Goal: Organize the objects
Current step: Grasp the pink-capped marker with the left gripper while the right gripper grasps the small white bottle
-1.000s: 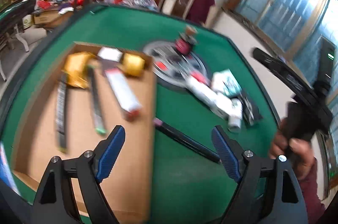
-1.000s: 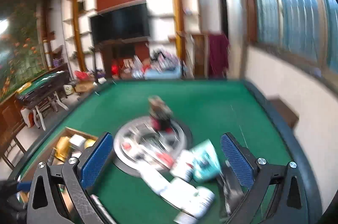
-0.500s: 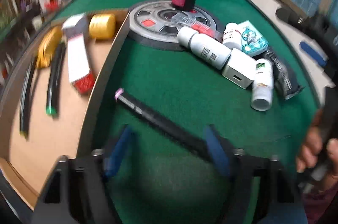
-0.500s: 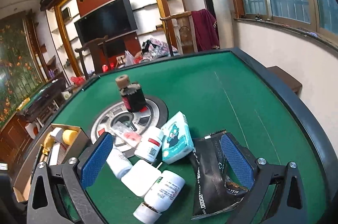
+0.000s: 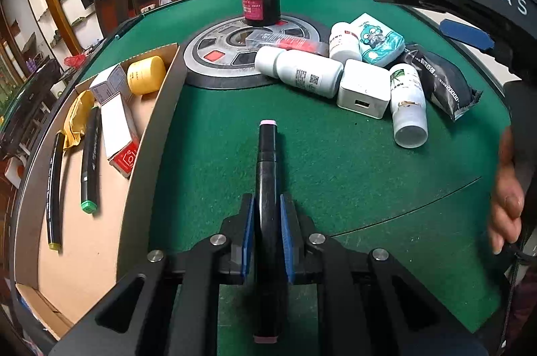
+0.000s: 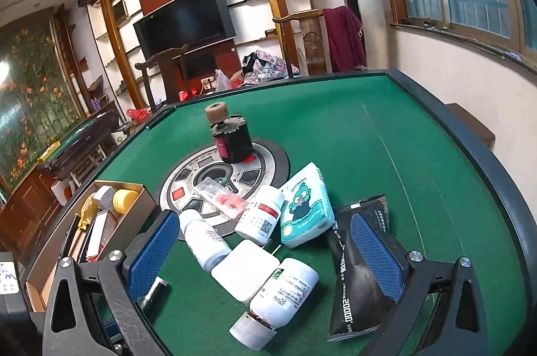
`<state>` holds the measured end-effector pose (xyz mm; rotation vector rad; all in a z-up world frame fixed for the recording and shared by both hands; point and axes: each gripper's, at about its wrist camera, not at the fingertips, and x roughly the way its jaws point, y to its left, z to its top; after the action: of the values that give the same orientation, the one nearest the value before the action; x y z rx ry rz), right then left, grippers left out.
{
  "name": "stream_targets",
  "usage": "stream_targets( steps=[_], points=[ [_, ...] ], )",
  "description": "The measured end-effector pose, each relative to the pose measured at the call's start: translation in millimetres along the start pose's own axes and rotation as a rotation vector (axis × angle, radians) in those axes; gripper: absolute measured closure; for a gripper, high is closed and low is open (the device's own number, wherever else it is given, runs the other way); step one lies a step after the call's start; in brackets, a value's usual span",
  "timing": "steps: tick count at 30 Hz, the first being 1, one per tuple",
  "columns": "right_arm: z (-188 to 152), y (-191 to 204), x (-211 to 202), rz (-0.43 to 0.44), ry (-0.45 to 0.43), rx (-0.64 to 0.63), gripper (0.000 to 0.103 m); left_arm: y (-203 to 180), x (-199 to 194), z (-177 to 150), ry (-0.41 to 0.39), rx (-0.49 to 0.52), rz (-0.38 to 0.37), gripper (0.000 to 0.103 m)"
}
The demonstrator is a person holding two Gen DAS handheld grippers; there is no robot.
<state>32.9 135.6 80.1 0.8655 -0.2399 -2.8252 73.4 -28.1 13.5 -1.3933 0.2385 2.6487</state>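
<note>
My left gripper (image 5: 265,215) is shut on a black marker (image 5: 266,168) with pink ends, which points away over the green felt. A cardboard box (image 5: 100,221) at the left holds a yellow jar (image 5: 146,75), a red-and-white carton (image 5: 117,127), two pens and a yellow packet. My right gripper (image 6: 265,250) is open and empty above a pile: white bottles (image 6: 275,299), a white charger (image 6: 246,273), a tissue pack (image 6: 303,206) and a black pouch (image 6: 355,282). The marker's tip shows in the right wrist view (image 6: 154,288).
A round grey disc (image 5: 241,50) is set in the middle of the table, with a black jar (image 5: 260,8) and a clear red packet (image 5: 285,42) on it. The table's dark raised rim (image 6: 470,154) runs at the right. A chair stands beyond the far edge.
My left gripper has swung right from over the box, lined up along the black marker and shut on it. My right gripper has come down closer over the pile, still open.
</note>
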Motion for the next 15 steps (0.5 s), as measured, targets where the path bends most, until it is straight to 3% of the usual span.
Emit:
stream_targets(
  steps=[3, 6, 10, 14, 15],
  points=[
    [-2, 8, -2, -0.013, -0.027, -0.043, 0.000, 15, -4, -4, -0.002, -0.065, -0.104, 0.089],
    [0, 21, -3, -0.070, -0.028, -0.103, 0.000, 30, -20, -13, -0.032, -0.101, -0.153, 0.089],
    [15, 50, -8, 0.008, 0.022, -0.178, 0.000, 53, -52, -25, -0.104, -0.145, -0.228, 0.089],
    [28, 83, 20, 0.123, 0.190, -0.260, 0.001, 69, -71, -34, -0.147, -0.174, -0.273, 0.089],
    [28, 91, 36, 0.132, 0.249, -0.285, 0.009, 71, -73, -35, -0.150, -0.178, -0.276, 0.089]
  ],
)
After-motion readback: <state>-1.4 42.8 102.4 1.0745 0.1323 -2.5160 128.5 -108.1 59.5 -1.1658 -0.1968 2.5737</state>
